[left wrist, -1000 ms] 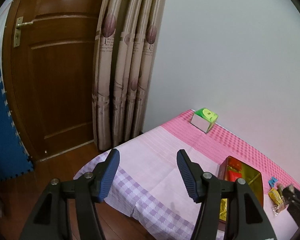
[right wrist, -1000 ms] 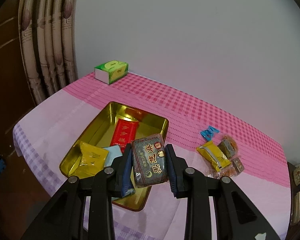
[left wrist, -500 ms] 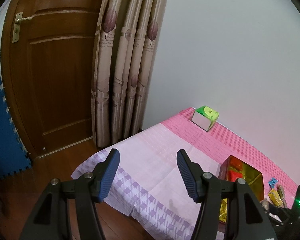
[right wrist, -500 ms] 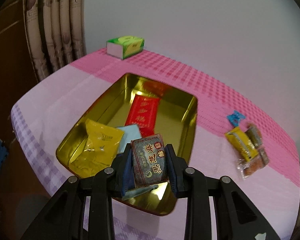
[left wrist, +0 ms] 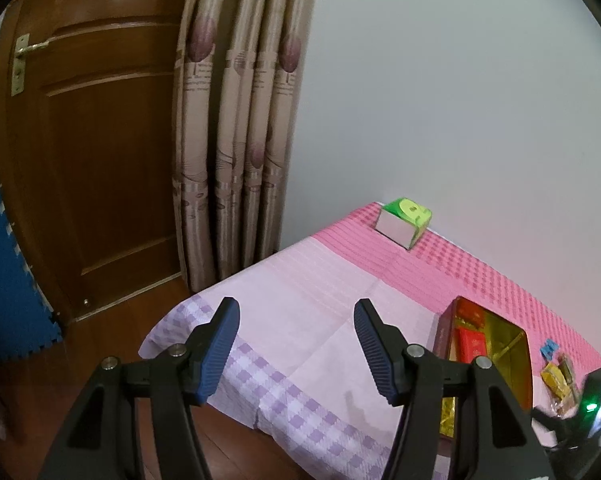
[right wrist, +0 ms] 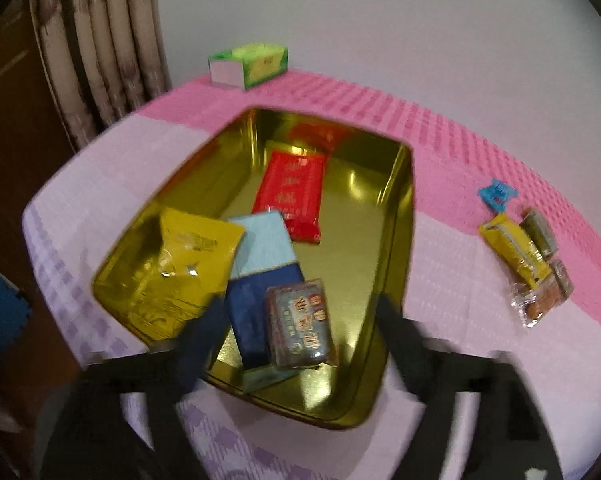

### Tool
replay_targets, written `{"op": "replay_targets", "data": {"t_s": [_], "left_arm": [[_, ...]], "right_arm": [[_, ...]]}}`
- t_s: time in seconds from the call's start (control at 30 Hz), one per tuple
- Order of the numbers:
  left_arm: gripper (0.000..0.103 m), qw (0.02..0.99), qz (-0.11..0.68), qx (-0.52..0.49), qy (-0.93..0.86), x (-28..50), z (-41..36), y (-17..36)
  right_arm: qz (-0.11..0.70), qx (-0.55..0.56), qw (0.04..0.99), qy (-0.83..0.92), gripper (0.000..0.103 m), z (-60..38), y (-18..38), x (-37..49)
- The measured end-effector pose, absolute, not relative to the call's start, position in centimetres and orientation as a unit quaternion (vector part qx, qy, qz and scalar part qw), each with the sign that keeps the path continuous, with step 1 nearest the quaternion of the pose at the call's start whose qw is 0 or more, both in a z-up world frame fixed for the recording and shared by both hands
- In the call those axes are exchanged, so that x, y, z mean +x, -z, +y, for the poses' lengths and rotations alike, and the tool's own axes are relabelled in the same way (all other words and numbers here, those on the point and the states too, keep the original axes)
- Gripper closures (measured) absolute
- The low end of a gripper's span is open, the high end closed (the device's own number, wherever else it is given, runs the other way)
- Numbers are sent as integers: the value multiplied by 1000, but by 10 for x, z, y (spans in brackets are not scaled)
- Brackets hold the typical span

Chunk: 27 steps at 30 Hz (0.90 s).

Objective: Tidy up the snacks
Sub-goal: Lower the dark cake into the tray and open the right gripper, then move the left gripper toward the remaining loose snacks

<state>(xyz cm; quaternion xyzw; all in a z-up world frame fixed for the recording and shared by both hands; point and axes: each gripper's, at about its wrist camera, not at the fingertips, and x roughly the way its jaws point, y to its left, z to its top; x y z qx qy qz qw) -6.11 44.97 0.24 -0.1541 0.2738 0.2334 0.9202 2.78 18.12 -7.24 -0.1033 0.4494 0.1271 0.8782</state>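
Note:
A gold tin tray (right wrist: 400,216) sits on the pink tablecloth and holds a red packet (right wrist: 290,196), a yellow packet (right wrist: 184,256), a blue packet (right wrist: 260,272) and a grey-blue printed packet (right wrist: 300,326). My right gripper (right wrist: 296,324) is open and blurred, its fingers spread on both sides of the grey-blue packet, which lies in the tray's near end. My left gripper (left wrist: 296,348) is open and empty above the table's left corner. The tray also shows in the left wrist view (left wrist: 516,348).
Loose snacks lie right of the tray: a yellow bar (right wrist: 516,252), small wrapped pieces (right wrist: 540,300) and a blue clip (right wrist: 496,194). A green tissue box (right wrist: 248,64) stands at the back by the wall. Curtain (left wrist: 236,140) and wooden door (left wrist: 100,160) are left of the table.
My right gripper has opened and let go of the grey-blue packet, which now lies in the tray. The left gripper has hardly moved.

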Motion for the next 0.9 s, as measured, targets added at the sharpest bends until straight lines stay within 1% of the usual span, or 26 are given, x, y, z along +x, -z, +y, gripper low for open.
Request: {"op": "replay_targets", "data": {"t_s": [0.1,0.17,0.3,0.5,0.53,0.6,0.67,0.77,0.83,0.9], "left_arm": [[42,925,281,-135,-218,-56,437,-2],[42,931,284,-117,-199,-52,424,-2],[42,944,300,-59,-122,-41,378,2],[42,939,342,30,-10,-19,272,23],[42,934,353,47,1,-11,249,28],[42,926,373,49,30,6,212,38],[42,920,386,44,55,24,172,46],[42,903,416,57,94,60,99,66],[42,889,442,59,101,82,65,79],[42,884,452,72,90,100,37,87]], "right_arm": [[416,-75,893,-153,15,157,49,12],[402,-69,900,-153,12,133,40,3],[396,-26,912,-106,11,37,36,-15],[394,4,919,33,11,-116,61,-63],[393,21,917,61,10,-141,66,-73],[389,59,914,101,10,-179,73,-87],[388,127,903,132,10,-220,76,-90],[356,191,905,131,10,-247,57,-87],[337,192,914,121,10,-250,39,-87],[329,197,917,107,10,-252,29,-87]]}}
